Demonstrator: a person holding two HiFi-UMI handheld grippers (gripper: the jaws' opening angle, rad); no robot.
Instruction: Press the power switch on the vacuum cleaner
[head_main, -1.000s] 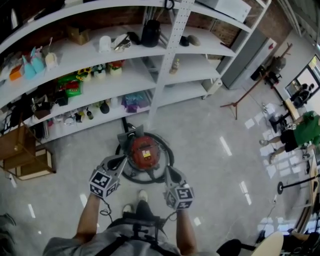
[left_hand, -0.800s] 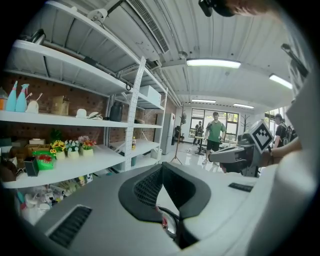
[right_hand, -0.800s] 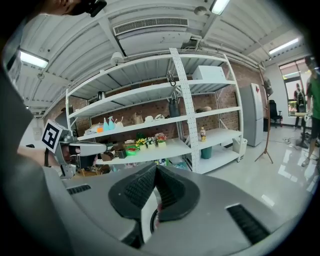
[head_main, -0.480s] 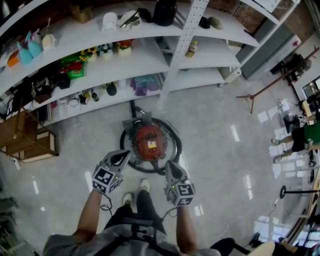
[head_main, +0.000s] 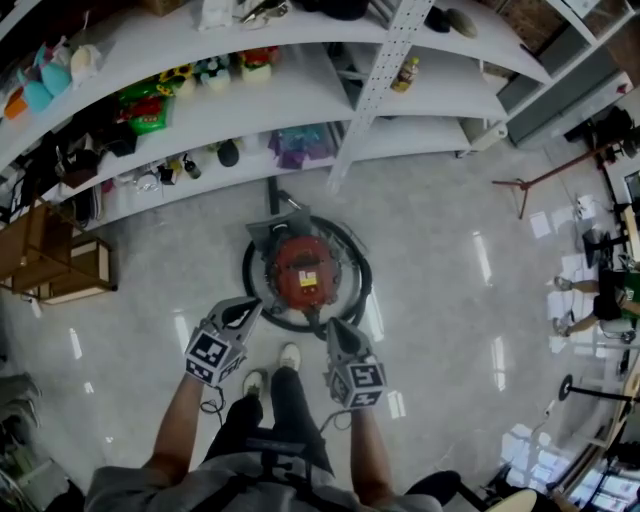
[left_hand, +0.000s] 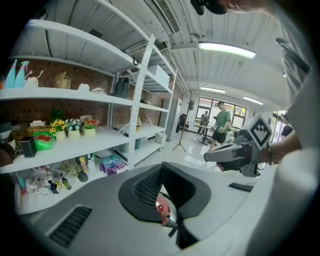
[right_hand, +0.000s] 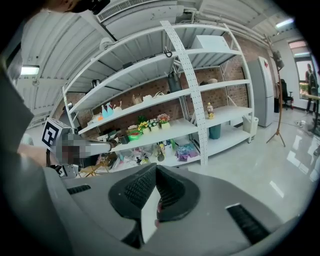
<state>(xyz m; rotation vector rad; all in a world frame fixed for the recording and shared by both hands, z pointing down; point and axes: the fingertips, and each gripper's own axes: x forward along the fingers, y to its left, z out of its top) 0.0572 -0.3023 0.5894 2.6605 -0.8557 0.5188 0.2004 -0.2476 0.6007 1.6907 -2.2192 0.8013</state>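
Head view, vacuum cleaner: a round red vacuum cleaner (head_main: 303, 270) is sitting on the glossy grey floor (head_main: 440, 250). Its black coiled hose (head_main: 364, 290) is ringing it, just in front of the white metal shelving (head_main: 300, 95). The switch is too small to make out.
Head view, left gripper: the left gripper (head_main: 247, 309) is pointing at the hose ring's near left edge.
Head view, right gripper: the right gripper (head_main: 333, 328) is pointing at the ring's near right edge, beside the person's white shoe (head_main: 289, 356).
Left gripper view, jaws: the dark ribbed pads (left_hand: 143, 188) are meeting at their tips and gripping nothing. A sliver of the red vacuum cleaner (left_hand: 161, 206) is showing through the gap below them.
Right gripper view, jaws: the dark ribbed pads (right_hand: 135, 190) are pressing together at the tips and holding nothing. The white shelving (right_hand: 165, 132) is filling the background.
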